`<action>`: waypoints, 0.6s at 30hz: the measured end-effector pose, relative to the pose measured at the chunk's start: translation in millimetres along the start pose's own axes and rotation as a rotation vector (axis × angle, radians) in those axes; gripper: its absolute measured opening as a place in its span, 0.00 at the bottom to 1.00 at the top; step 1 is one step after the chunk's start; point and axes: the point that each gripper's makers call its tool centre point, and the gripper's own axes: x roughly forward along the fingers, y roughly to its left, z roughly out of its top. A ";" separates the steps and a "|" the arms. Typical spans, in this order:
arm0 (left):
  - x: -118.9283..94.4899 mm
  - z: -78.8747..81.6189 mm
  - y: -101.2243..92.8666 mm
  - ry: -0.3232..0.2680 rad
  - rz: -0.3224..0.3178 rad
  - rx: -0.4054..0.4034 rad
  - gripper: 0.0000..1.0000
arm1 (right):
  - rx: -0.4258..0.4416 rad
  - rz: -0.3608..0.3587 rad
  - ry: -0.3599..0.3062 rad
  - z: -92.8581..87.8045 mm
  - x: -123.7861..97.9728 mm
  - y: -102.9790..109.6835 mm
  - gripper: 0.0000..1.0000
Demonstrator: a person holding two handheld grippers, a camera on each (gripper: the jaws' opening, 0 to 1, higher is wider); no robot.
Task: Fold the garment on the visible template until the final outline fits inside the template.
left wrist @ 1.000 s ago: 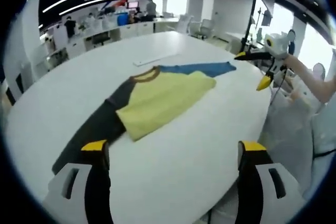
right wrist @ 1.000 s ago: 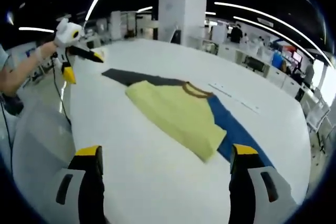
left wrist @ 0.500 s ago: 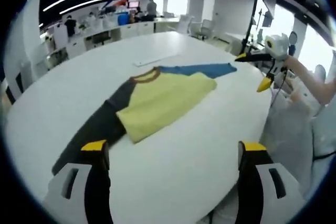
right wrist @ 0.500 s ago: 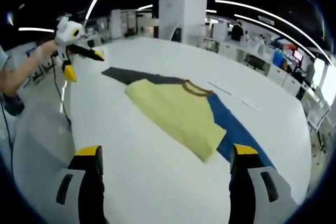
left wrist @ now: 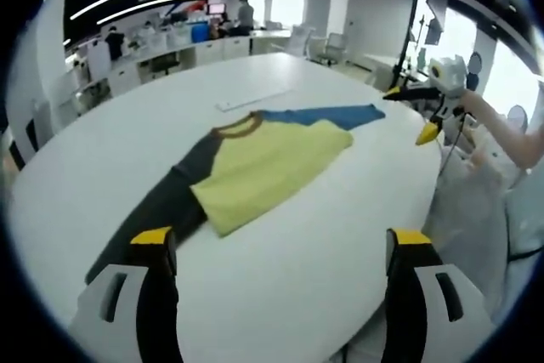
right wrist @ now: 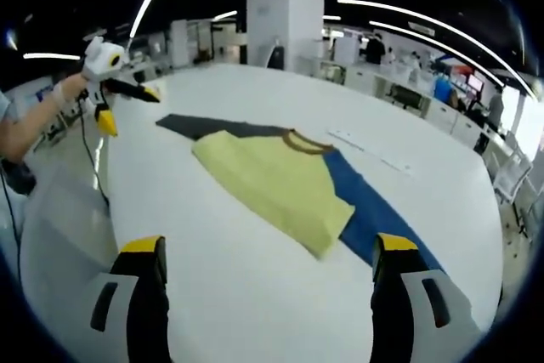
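Note:
A garment lies flat on the round white table (left wrist: 280,286): a folded yellow body (left wrist: 263,167) with a brown collar, a dark grey sleeve (left wrist: 157,210) stretched toward me and a blue sleeve (left wrist: 327,114) on the far side. My left gripper (left wrist: 280,240) is open above the near table edge, short of the grey sleeve. My right gripper (left wrist: 409,113), held by a hand at the right, is open beyond the blue sleeve's end. In the right gripper view the yellow body (right wrist: 272,180) lies ahead, and the right gripper (right wrist: 269,246) holds nothing. The left gripper (right wrist: 129,107) is open at the far left.
A thin white strip (left wrist: 251,98) lies on the table beyond the collar, also seen as a strip (right wrist: 374,152) in the right gripper view. Desks, chairs and people fill the office behind. A white pillar (right wrist: 285,14) stands past the table.
The right gripper view has shifted a little, so that camera moved. The garment lies as before and both grippers stay open.

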 end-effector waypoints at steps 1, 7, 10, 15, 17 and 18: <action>-0.4 -0.2 0.2 -0.003 -0.003 -0.007 1.00 | -0.001 0.001 0.001 0.2 0.3 0.8 1.00; 0.6 -4.7 2.9 0.007 -0.002 -0.017 0.99 | 0.001 0.010 -0.002 1.2 3.0 3.6 1.00; 3.4 -5.2 3.2 0.007 -0.013 -0.023 1.00 | 0.009 0.011 -0.001 0.3 3.8 3.4 1.00; 6.1 -5.2 2.4 0.010 -0.026 -0.025 0.99 | 0.026 0.009 -0.006 -0.3 4.9 0.0 1.00; 7.5 -4.1 5.5 0.011 -0.019 -0.018 0.98 | 0.024 0.006 -0.008 -0.1 5.6 -2.1 1.00; 8.5 -3.5 6.7 0.011 -0.019 -0.020 0.98 | 0.028 0.004 -0.007 -0.2 6.0 -3.2 1.00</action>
